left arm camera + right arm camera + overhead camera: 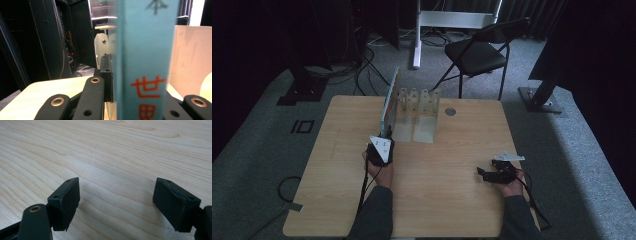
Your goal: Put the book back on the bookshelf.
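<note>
left tongs [385,134] clamp the teal book [389,102] by its spine, upright beside the white rack [418,102] so it can slot in; right tongs [482,173] sit wide open, empty, on the bench [452,150]

A thin teal book [389,102] stands upright beside the white rack [419,107].

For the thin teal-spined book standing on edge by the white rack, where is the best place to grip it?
Grip the thin teal-spined book low on its spine edge, coming from the person's side, jaws across its thickness. It stands upright and slim, with the white slotted rack beside its far end. The left gripper is shut on it there.
</note>
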The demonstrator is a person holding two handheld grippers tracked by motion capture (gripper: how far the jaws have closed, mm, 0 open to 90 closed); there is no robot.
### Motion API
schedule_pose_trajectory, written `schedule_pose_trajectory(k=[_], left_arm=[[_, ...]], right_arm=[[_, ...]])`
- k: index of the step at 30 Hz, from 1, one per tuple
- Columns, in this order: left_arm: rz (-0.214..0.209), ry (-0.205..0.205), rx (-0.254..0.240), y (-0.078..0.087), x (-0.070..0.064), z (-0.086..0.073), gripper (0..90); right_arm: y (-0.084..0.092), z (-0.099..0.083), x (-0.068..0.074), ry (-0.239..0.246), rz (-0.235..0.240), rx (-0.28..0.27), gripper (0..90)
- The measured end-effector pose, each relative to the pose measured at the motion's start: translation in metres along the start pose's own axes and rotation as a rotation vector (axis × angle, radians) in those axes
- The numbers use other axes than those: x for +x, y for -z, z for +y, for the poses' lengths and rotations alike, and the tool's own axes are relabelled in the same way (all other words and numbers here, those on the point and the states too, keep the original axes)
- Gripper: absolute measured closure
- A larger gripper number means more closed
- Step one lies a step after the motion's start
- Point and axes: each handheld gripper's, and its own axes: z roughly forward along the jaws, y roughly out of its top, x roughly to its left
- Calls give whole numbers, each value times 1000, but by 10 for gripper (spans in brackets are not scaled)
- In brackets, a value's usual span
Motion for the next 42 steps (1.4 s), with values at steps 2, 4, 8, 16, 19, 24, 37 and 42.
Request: schedule_pose_trajectory(k=[2,4,8,16,19,24,37,42], left_arm=[[-1,1,0,0,0,0,808],[1,3,2,-1,0,0,809],[-1,3,6,-1,0,0,808],[-7,35,9,1,4,-2,808],[-8,41,10,1,5,-2,808],[-9,66,16,2,11,-4,807],[-13,94,27,5,16,-8,806],[-14,93,33,7,16,-10,806]], right_arm=[[0,0,0,0,0,0,215],[0,0,0,0,0,0,215],[0,0,0,0,0,0,215],[0,0,0,0,0,0,215],[0,0,0,1,0,-1,215],[0,0,0,0,0,-1,215],[0,0,0,-1,1,-1,215],[0,0,0,-2,1,-1,214]])
